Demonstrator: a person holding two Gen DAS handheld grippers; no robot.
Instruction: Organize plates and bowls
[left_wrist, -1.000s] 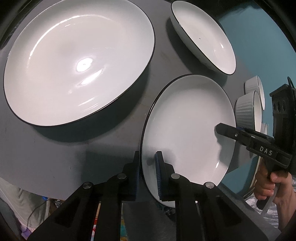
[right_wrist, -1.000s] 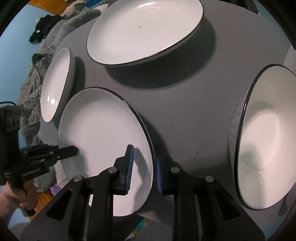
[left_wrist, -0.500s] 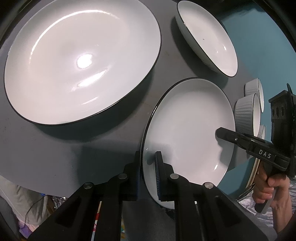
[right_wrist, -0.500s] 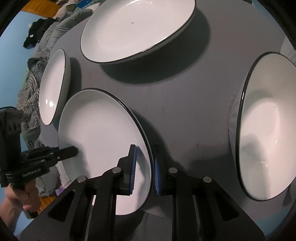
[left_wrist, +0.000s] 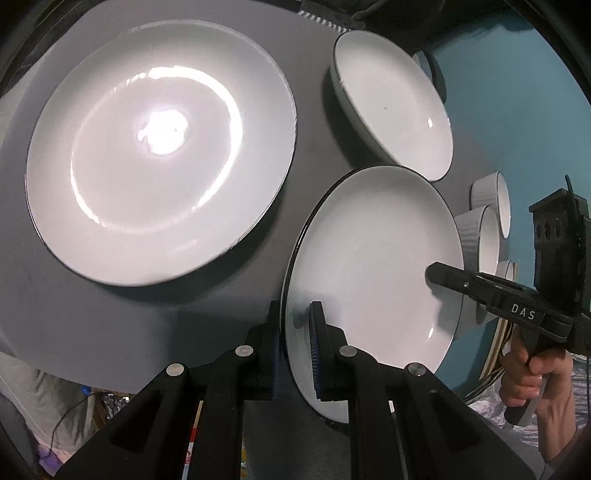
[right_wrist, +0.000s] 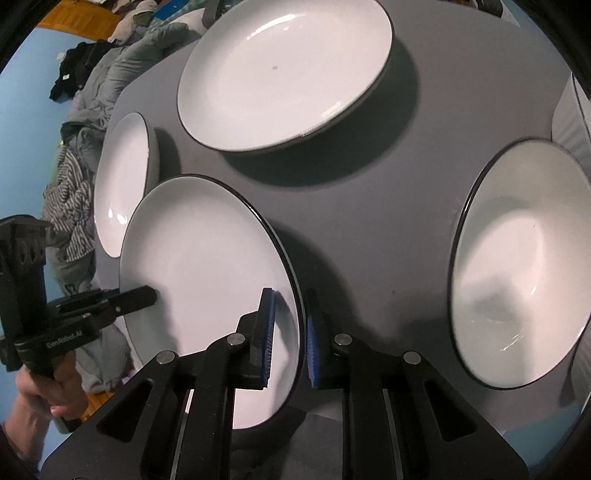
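A small white plate with a black rim (left_wrist: 373, 266) is gripped from two opposite sides, just above the dark grey table (left_wrist: 310, 129). My left gripper (left_wrist: 295, 332) is shut on its near rim, one pad over and one under. My right gripper (left_wrist: 441, 275) bites the far rim, with a hand on its handle. In the right wrist view the same plate (right_wrist: 207, 266) sits between the blue pads of my right gripper (right_wrist: 290, 325), which are shut on its edge. My left gripper (right_wrist: 147, 295) holds the opposite side.
A large white plate (left_wrist: 162, 147) lies to the left and a deeper plate (left_wrist: 395, 103) beyond. Ribbed white bowls (left_wrist: 480, 236) stand at the right edge. The right wrist view shows a plate (right_wrist: 288, 70) at the top, a dish (right_wrist: 122, 188) at the left, a bowl (right_wrist: 517, 266) at the right and heaped clothes (right_wrist: 92, 92).
The right gripper's pads have drawn in onto the plate's rim. The small plate has come up slightly with both grippers on it, so the table and the other dishes look a little farther off.
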